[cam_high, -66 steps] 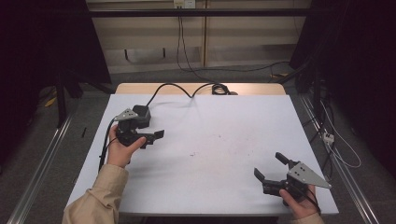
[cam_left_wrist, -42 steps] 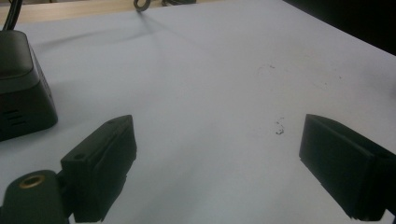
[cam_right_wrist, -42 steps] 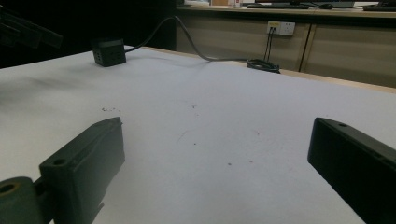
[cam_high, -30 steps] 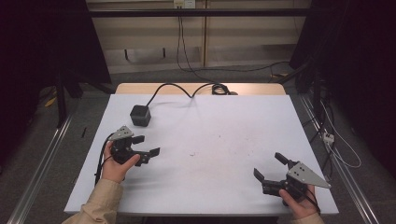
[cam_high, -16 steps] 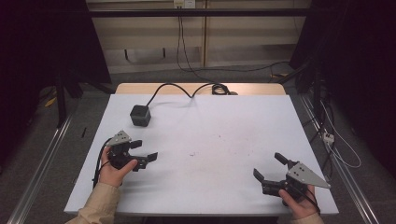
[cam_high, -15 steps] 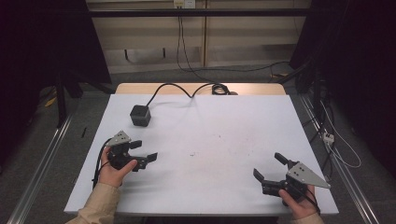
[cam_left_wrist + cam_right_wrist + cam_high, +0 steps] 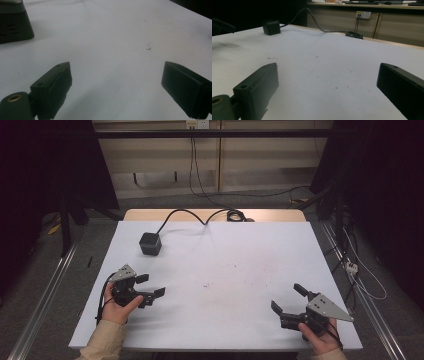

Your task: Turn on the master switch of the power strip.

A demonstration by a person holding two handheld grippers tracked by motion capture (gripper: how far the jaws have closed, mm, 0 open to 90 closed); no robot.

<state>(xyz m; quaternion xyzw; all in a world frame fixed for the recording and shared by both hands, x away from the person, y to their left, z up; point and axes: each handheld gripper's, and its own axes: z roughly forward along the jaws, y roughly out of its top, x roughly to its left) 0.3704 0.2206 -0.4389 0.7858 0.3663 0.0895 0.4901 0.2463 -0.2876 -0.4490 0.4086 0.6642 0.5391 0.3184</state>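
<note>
A black cube with a dark cable sits on the white table at the far left. My left gripper is held low over the near-left part of the table, open and empty, well short of the cube. In the left gripper view its jaws stand wide apart over bare table, with the cube at the upper left. My right gripper rests at the near right, open with nothing in it. From the right gripper view the cube is far off across the table.
The cable runs from the cube to a coil at the table's back edge. Small dark specks mark the tabletop's middle. Metal rails run along both sides of the table, and loose wires lie on the floor at right.
My left gripper has drawn back from beside the cube toward the table's near-left edge, staying open. The cube and the right gripper have not moved.
</note>
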